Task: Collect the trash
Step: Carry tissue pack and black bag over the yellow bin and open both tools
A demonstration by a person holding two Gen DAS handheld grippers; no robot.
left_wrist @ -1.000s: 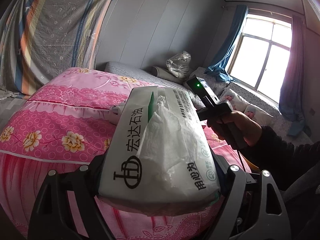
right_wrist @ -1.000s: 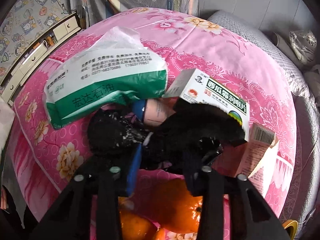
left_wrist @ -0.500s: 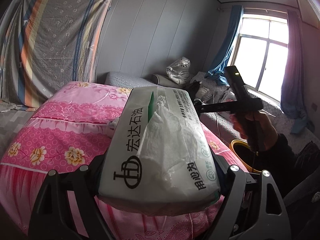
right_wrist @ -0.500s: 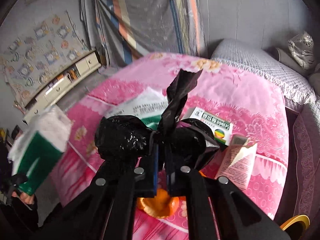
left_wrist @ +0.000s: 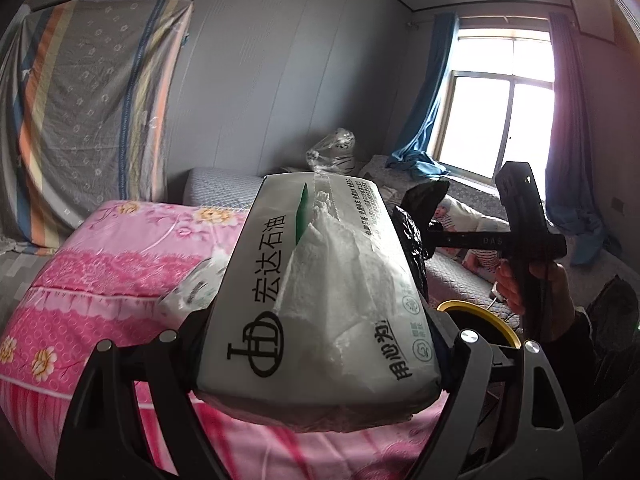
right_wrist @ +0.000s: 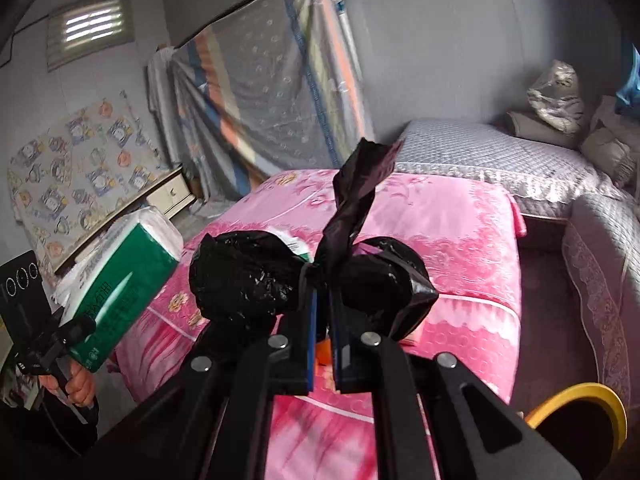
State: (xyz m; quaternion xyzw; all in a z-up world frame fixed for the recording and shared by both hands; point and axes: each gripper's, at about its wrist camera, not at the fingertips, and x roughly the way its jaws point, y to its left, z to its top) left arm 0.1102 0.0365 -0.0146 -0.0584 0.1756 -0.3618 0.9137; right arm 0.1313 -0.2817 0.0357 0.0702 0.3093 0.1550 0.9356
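My left gripper (left_wrist: pixel 320 360) is shut on a white and green tissue pack (left_wrist: pixel 320 292) and holds it in the air above the pink bed; the pack also shows in the right wrist view (right_wrist: pixel 120 292). My right gripper (right_wrist: pixel 322 312) is shut on a knotted black plastic bag (right_wrist: pixel 256 280), held up above the bed. The bag (left_wrist: pixel 416 236) and the right gripper's body show in the left wrist view, behind the pack. A yellow-rimmed bin (right_wrist: pixel 580 412) sits low at the right, also in the left wrist view (left_wrist: pixel 476 320).
A pink flowered bed cover (right_wrist: pixel 440 232) lies below, with another tissue pack (left_wrist: pixel 192 292) and something orange (right_wrist: pixel 324 350) on it. A grey quilted bed (right_wrist: pixel 500 160) stands behind. A window with curtains (left_wrist: pixel 500 120) is at the right.
My right gripper has lifted the black bag off the bed and away from the boxes and oranges. The left gripper has risen with the tissue pack still in it.
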